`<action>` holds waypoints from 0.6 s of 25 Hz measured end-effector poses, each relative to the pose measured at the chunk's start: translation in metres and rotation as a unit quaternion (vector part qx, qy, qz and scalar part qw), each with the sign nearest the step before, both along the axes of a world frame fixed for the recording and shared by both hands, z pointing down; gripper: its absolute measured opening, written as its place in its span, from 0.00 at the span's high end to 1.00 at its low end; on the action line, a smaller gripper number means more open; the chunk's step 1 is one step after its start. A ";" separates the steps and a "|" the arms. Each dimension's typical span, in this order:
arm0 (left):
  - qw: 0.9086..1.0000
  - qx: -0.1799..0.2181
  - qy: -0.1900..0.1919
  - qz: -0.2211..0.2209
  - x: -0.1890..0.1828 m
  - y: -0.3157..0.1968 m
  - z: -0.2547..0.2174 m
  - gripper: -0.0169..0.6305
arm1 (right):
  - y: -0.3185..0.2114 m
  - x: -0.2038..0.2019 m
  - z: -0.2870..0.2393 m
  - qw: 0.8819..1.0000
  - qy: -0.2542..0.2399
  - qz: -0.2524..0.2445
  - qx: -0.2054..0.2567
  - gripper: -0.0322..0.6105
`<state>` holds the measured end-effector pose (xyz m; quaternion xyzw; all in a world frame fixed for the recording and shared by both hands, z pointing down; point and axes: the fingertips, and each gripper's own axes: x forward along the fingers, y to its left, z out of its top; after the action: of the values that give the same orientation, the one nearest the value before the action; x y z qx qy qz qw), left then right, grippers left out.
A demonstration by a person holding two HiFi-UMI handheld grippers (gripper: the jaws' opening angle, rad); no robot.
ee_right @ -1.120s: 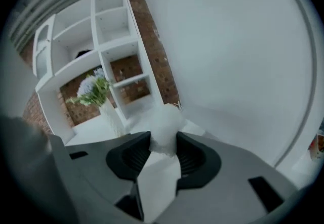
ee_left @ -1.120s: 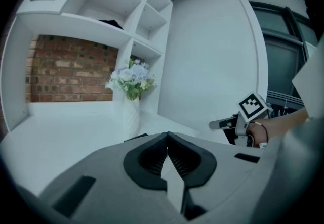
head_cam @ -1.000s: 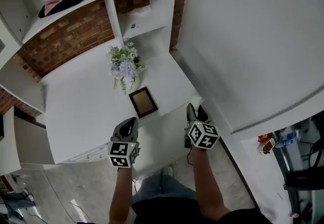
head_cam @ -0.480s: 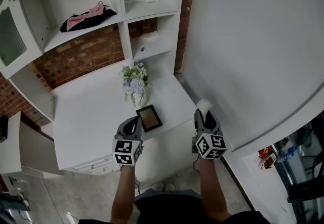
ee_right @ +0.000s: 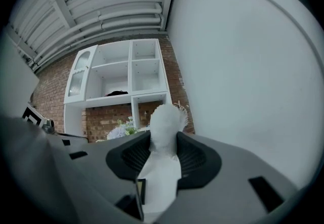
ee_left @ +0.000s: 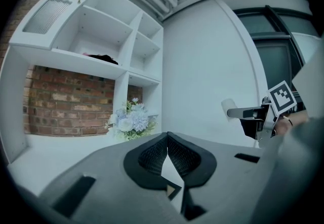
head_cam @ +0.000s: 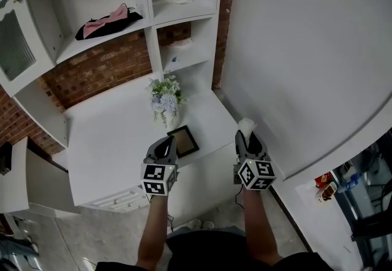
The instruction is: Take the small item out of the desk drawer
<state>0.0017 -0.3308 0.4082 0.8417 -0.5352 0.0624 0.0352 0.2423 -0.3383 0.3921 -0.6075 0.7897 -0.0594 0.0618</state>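
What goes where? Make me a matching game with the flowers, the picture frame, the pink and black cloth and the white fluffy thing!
Things:
1. flowers
2. picture frame
3. pink and black cloth
4. white fluffy thing

Places:
A. held in the jaws of the right gripper
B. on a shelf above the desk
C. standing upright on the desk
D. lying by the desk's front edge

Pairs: 1-C, 2-D, 3-B, 4-A.

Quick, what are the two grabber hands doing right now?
Left gripper: closed, nothing held.
Right gripper: closed on a small white soft-looking item.
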 end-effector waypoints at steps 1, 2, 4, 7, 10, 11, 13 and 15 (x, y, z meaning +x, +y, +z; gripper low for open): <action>1.000 -0.001 0.000 0.001 0.001 0.000 0.000 0.96 | 0.000 0.000 -0.001 1.000 0.001 0.000 0.000 0.71; 1.000 -0.001 0.000 0.002 0.001 0.000 0.001 0.96 | 0.001 0.000 -0.002 1.000 0.001 0.000 0.001 0.71; 1.000 -0.002 0.001 0.005 0.004 0.001 0.001 0.96 | 0.003 0.002 -0.002 1.000 0.002 0.001 0.000 0.71; 1.000 -0.002 0.000 0.009 0.008 0.003 0.001 0.96 | 0.007 0.004 -0.001 1.000 0.002 0.001 -0.003 0.71; 1.000 -0.003 0.001 0.013 0.011 0.005 0.001 0.96 | 0.009 0.004 -0.001 1.000 0.002 0.001 -0.005 0.71; 1.000 -0.003 0.001 0.013 0.011 0.005 0.002 0.96 | 0.010 0.004 0.000 1.000 0.002 0.001 -0.005 0.71; 1.000 -0.003 0.001 0.015 0.012 0.007 0.003 0.96 | 0.012 0.003 0.000 1.000 0.004 0.000 -0.005 0.71; 1.000 -0.005 0.000 0.015 0.013 0.009 0.003 0.96 | 0.014 0.003 0.000 1.000 0.005 -0.001 -0.005 0.71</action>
<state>0.0146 -0.3218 0.4113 0.8496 -0.5220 0.0654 0.0381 0.2450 -0.3243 0.3926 -0.6072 0.7904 -0.0603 0.0542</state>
